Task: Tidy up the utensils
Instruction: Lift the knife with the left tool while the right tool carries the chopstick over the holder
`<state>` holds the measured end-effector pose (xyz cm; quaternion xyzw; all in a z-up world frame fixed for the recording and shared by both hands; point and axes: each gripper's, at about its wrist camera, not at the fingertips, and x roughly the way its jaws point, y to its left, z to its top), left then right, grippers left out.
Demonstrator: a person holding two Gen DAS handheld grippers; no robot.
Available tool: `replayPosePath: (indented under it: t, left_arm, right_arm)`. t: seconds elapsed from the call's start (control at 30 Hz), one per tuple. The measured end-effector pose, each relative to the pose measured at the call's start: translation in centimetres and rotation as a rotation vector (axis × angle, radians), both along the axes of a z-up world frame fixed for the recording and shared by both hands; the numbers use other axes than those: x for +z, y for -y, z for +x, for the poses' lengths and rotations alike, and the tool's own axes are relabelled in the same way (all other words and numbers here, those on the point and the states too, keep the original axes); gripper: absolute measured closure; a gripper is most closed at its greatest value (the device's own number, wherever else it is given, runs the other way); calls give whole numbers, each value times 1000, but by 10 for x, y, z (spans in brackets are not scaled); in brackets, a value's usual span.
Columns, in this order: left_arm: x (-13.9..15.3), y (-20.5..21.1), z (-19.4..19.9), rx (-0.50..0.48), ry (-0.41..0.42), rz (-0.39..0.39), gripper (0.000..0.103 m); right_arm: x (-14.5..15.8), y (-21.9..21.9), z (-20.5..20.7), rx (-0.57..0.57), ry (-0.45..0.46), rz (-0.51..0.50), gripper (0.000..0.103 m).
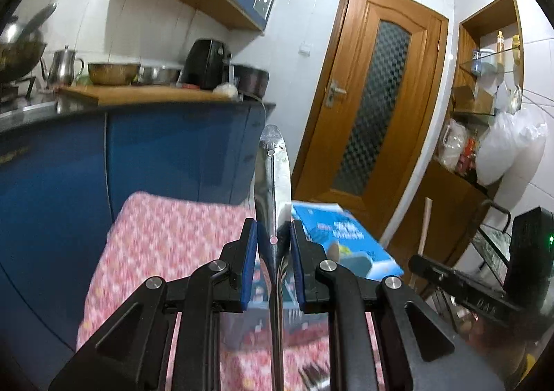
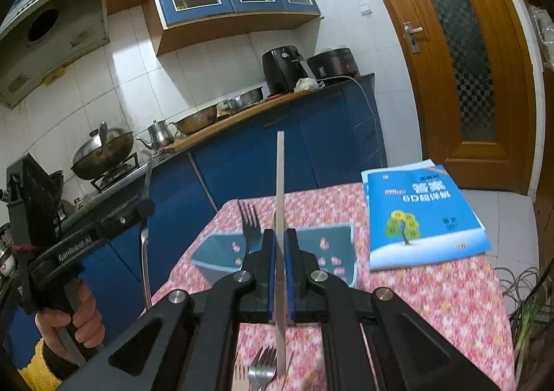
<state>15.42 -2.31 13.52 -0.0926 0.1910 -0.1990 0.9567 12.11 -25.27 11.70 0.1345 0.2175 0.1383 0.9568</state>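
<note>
My left gripper [image 1: 273,242] is shut on a steel spoon [image 1: 273,183] that stands upright between its blue pads, above the pink-clothed table [image 1: 166,235]. The spoon and left gripper also show in the right wrist view [image 2: 145,235] at the left, off the table's edge. My right gripper [image 2: 279,249] is shut on a flat steel utensil handle [image 2: 279,190] that points up. A clear blue organizer box [image 2: 225,252] sits just beyond it with a dark fork [image 2: 250,221] standing in it. A silver fork [image 2: 263,370] lies on the cloth below the right gripper.
A blue booklet [image 2: 422,218] lies on the table's right side. Blue kitchen cabinets [image 2: 259,155] with a cluttered counter stand behind the table. A wooden door [image 2: 467,62] is at the right. Cables [image 2: 526,287] lie off the table's right edge.
</note>
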Motion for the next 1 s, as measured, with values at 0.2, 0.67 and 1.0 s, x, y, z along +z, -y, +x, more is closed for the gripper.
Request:
replayPosePath:
  t: [0.2,0.67,1.0]
  left_arm:
    - [14,2,23,42,74,-40,85]
    - [3,14,70,111,174,-35,85]
    - [-42,14,74,186,160,-19,85]
  right_arm:
    - [10,0,17,-14,40,-28,96]
    - [20,-2,42,-40,103,-133,96]
    - [-21,-16,69,-3,-1,-224,96]
